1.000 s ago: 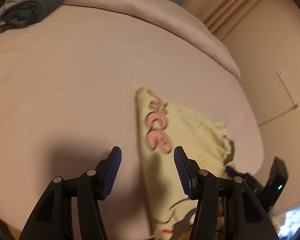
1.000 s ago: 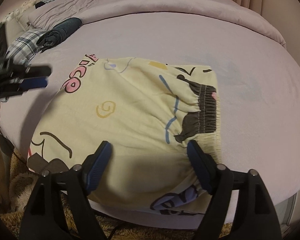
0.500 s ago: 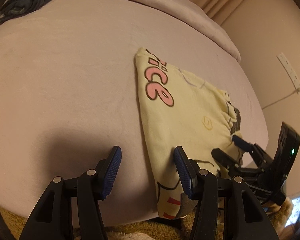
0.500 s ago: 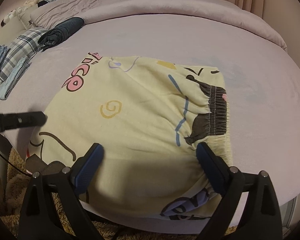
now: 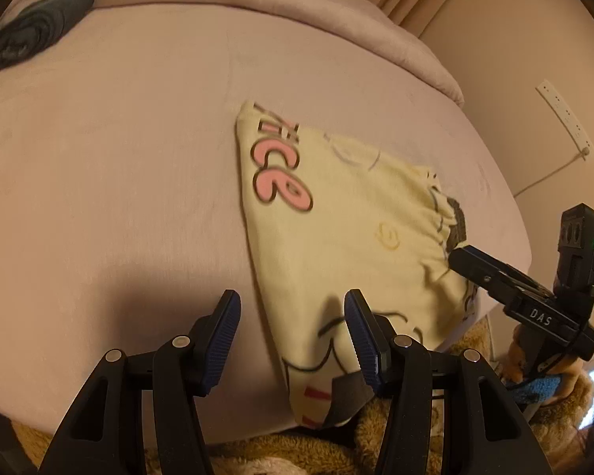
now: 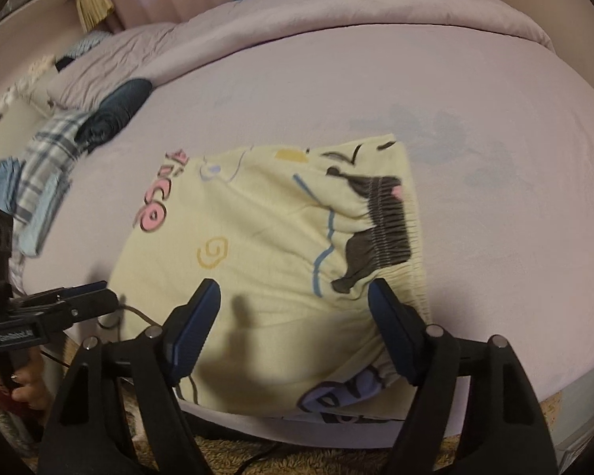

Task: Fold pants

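The pale yellow printed pants (image 6: 265, 245) lie folded on the lilac bed, with the gathered dark waistband (image 6: 384, 213) at the right and one end hanging over the near bed edge. They also show in the left wrist view (image 5: 336, 237). My left gripper (image 5: 291, 336) is open and empty, low at the pants' left edge near the bed edge. My right gripper (image 6: 295, 330) is open and empty, just above the near part of the pants. Each gripper shows in the other's view, the right one (image 5: 495, 273) at the waistband end, the left one (image 6: 83, 297) at the left end.
The bed sheet (image 6: 495, 158) spreads wide beyond the pants. A dark rolled garment (image 6: 115, 113) and a plaid garment (image 6: 47, 166) lie at the far left of the bed. A brown fluffy rug (image 5: 281, 451) is below the bed edge. A wall power strip (image 5: 566, 118) hangs right.
Both grippers have shifted over the near bed edge while staying open. The right gripper has pulled back and tilted up. The pants lie unchanged.
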Motion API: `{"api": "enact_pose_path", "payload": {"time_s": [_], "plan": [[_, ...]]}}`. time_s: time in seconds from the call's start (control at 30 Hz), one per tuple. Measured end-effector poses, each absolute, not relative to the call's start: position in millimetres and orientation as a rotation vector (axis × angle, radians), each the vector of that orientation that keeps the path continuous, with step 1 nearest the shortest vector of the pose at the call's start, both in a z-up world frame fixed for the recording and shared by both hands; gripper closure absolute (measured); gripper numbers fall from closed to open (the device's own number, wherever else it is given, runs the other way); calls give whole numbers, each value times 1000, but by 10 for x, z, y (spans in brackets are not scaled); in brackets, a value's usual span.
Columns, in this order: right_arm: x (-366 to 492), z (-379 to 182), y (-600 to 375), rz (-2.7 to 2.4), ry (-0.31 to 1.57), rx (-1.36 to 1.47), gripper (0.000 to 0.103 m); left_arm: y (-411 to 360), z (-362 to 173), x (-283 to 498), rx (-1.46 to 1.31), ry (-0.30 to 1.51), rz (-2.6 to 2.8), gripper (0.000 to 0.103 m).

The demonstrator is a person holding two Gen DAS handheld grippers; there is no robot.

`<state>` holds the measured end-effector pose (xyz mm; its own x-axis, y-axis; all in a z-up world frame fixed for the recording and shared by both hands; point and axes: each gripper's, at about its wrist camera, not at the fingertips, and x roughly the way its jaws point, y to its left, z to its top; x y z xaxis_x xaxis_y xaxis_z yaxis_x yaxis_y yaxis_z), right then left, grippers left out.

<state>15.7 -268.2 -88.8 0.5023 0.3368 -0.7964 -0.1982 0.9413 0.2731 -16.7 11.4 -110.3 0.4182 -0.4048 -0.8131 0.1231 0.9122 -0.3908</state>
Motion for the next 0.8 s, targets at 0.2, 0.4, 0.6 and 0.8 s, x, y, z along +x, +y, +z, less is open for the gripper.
{"api": "enact_pose_path", "payload": {"time_s": [0.2, 0.4, 0.6, 0.8], "plan": [[129, -746, -2942, 216, 927, 125, 25, 128, -1118, -20, -279, 1092, -329, 50], [272, -1006, -3302, 231, 1041, 204, 25, 72, -1340, 200, -275, 1155, -375, 50], [308, -1116, -3289, 394, 1084, 282, 23, 73, -1396, 418, -303, 1178, -445, 50], [506, -1256, -3305, 498, 1106, 394, 23, 171, -1446, 586, -387, 1206, -520, 50]]}}
